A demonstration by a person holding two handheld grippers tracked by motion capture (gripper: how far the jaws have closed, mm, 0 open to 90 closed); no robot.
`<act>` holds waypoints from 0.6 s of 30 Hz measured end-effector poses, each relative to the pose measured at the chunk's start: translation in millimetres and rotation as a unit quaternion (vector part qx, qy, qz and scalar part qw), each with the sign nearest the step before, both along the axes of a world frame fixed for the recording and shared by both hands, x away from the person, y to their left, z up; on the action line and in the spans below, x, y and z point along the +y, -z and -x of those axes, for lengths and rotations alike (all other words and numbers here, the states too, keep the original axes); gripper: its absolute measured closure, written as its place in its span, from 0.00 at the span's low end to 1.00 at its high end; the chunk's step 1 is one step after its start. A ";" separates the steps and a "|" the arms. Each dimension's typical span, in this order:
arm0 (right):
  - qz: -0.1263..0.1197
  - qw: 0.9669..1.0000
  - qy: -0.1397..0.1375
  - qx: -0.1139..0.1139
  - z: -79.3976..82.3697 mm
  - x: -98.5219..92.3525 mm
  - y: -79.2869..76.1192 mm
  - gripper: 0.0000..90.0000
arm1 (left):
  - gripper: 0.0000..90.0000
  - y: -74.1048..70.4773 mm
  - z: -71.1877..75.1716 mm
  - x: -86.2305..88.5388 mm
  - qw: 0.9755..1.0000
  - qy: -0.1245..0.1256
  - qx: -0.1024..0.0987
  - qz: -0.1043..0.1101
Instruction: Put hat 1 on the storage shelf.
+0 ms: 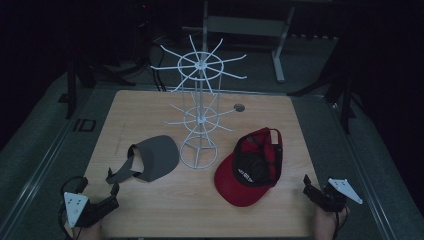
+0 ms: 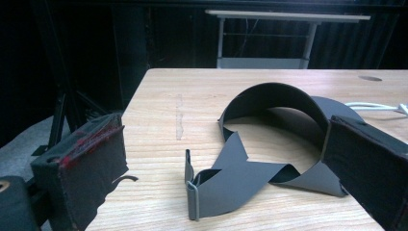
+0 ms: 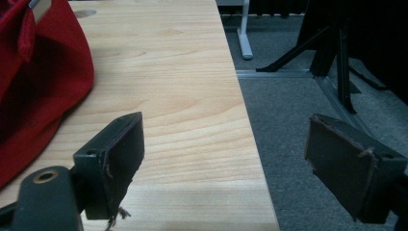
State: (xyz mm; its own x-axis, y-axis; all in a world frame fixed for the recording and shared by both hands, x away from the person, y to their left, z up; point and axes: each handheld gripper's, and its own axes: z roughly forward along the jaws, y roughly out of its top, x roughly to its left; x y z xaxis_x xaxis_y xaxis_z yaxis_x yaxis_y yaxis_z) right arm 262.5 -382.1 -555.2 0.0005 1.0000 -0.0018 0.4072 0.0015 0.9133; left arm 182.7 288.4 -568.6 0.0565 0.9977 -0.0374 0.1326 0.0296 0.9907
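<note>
A grey visor [image 1: 154,159] lies on the wooden table [image 1: 150,115], left of a white wire hat rack [image 1: 200,107]. A red and black cap [image 1: 251,167] lies upside down to the rack's right. My left gripper [image 1: 112,184] is open at the table's near left corner, just short of the visor's strap [image 2: 226,185]. The visor's band [image 2: 274,98] curves ahead between the jaws. My right gripper [image 1: 306,184] is open at the table's near right edge, beside the red cap [image 3: 38,82], with nothing between its pads [image 3: 122,159].
The rack's wire prongs [image 1: 232,60] stick out at two levels above the table's middle. A round hole [image 1: 239,107] is in the tabletop at the back right. Dark stands [image 1: 345,85] and a desk frame [image 1: 280,50] surround the table on grey carpet.
</note>
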 end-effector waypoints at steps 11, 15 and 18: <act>-0.011 1.000 -0.006 0.017 -2.5 -1.9 0.0 0.15 | 0.02 -3.2 2.2 -3.5 1.000 0.017 -0.017 0.013; -0.010 0.999 -0.017 0.045 -3.3 -0.3 -1.4 0.15 | 0.02 -5.4 4.0 -5.6 0.999 0.027 -0.018 0.017; -0.027 0.995 -0.049 0.083 -6.2 2.1 -9.8 0.11 | 0.02 -7.0 4.9 -7.2 0.999 0.028 -0.013 0.016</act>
State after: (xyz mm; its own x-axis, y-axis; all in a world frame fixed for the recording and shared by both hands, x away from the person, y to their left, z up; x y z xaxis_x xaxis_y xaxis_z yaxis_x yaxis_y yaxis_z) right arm 268.7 -380.0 -545.4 -0.0931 0.9939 0.0591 0.5521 0.0022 0.8338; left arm 177.8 281.1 -561.6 0.1134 0.9913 -0.0675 0.1088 0.0552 0.9925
